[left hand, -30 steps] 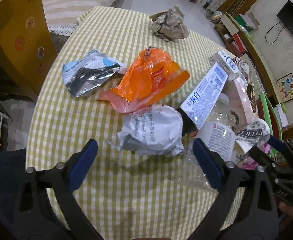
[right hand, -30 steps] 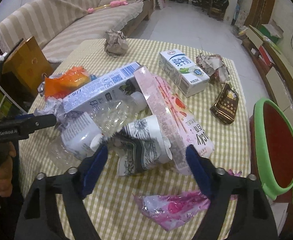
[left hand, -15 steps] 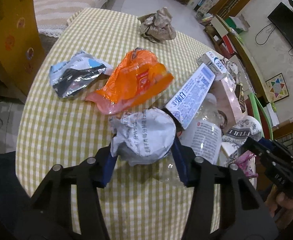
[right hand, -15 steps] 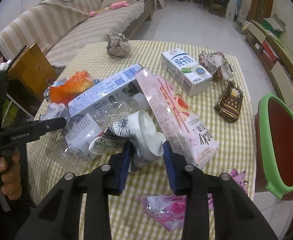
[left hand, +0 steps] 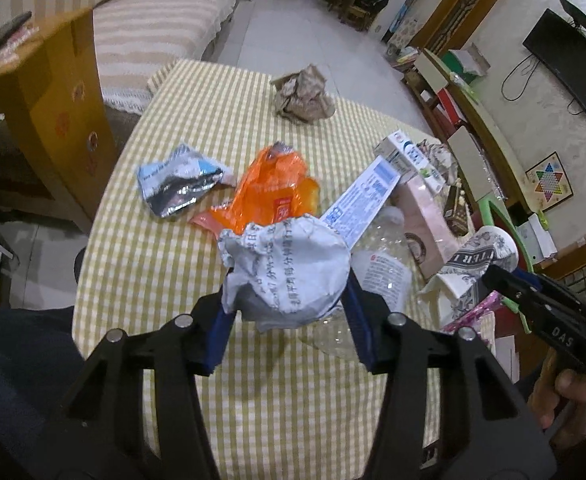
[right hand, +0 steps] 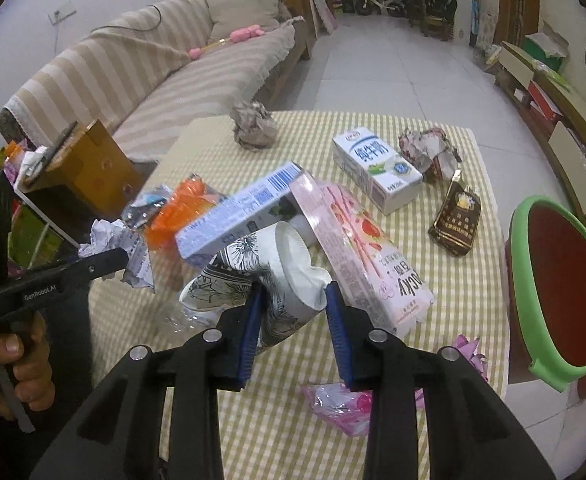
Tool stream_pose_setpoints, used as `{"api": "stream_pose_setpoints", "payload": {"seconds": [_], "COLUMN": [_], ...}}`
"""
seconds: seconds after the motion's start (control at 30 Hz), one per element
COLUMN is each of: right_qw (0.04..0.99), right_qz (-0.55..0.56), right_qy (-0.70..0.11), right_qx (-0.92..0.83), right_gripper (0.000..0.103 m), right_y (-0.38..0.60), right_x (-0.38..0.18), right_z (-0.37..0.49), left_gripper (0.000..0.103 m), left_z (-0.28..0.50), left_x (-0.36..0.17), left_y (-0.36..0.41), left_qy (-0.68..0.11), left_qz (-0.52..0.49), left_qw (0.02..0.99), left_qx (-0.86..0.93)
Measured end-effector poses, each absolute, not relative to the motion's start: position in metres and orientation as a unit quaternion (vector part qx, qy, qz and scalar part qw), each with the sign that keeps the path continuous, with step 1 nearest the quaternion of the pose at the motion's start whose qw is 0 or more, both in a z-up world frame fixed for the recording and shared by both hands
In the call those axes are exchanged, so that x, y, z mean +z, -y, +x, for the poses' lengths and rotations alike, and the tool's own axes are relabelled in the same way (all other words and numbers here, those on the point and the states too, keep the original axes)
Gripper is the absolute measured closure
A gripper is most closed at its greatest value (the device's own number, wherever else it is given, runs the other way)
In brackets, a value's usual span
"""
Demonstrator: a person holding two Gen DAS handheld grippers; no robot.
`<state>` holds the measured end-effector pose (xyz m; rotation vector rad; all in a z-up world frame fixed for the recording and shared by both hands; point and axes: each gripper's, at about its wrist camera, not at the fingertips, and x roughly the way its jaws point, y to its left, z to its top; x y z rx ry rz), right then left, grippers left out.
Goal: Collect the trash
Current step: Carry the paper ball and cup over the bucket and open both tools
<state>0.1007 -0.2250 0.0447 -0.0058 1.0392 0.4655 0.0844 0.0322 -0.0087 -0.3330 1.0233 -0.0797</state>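
Left tongs (left hand: 289, 316) clamped on crumpled printed wrapper (left hand: 285, 268), right tongs (right hand: 293, 324) clamped on crushed paper cup (right hand: 269, 280), both pieces pinched between the pads clear of the tabletop (right hand: 473, 184), presumably for carrying to green-rimmed bin (right hand: 533, 280) right of the right tongs.

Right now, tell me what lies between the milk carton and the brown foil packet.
Bare checked tablecloth separates the milk carton and brown foil packet, per the right wrist view.
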Motion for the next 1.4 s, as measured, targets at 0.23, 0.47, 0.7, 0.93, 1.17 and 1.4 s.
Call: {"api": "stream_pose_setpoints", "payload": {"seconds": [0.23, 0.47, 0.7, 0.93, 1.17, 1.4], "right_qw": [0.848, 0.854, 0.865, 0.88, 0.894, 0.902], "right_qz": [0.011, 0.024, 0.036, 0.054, 0.073, 0.087], "right_qy": [-0.481, -0.472, -0.46, -0.447, -0.433, -0.422], "right_qx": [0.223, 0.219, 0.197, 0.152, 0.096, 0.031], "right_gripper": [0.072, 0.072, 0.072, 0.072, 0.072, 0.072], "right_y": [0.234, 0.247, 0.272, 0.32, 0.378, 0.436], "right_x": [0.059, 0.07, 0.084, 0.097, 0.107, 0.113], "right_z": [0.098, 0.099, 0.103, 0.109, 0.113, 0.118], "left_gripper": [0.055, 0.055, 0.055, 0.055, 0.055, 0.055], "left_z": [0.088, 0.095, 0.107, 0.124, 0.145, 0.166], "left_x": [0.014, 0.029, 0.04, 0.057, 0.07, 0.08], "left_y": [-0.026, -0.006, 0.015, 0.052, 0.108, 0.175], "left_qy": [-0.472, -0.466, -0.461, -0.45, -0.444, -0.438], "left_qz": [-0.149, -0.131, -0.118, -0.11, -0.087, -0.062], "left_qw": [0.868, 0.873, 0.875, 0.877, 0.874, 0.863], "left_qx": [-0.046, -0.065, -0.087, -0.125, -0.179, -0.242]}}
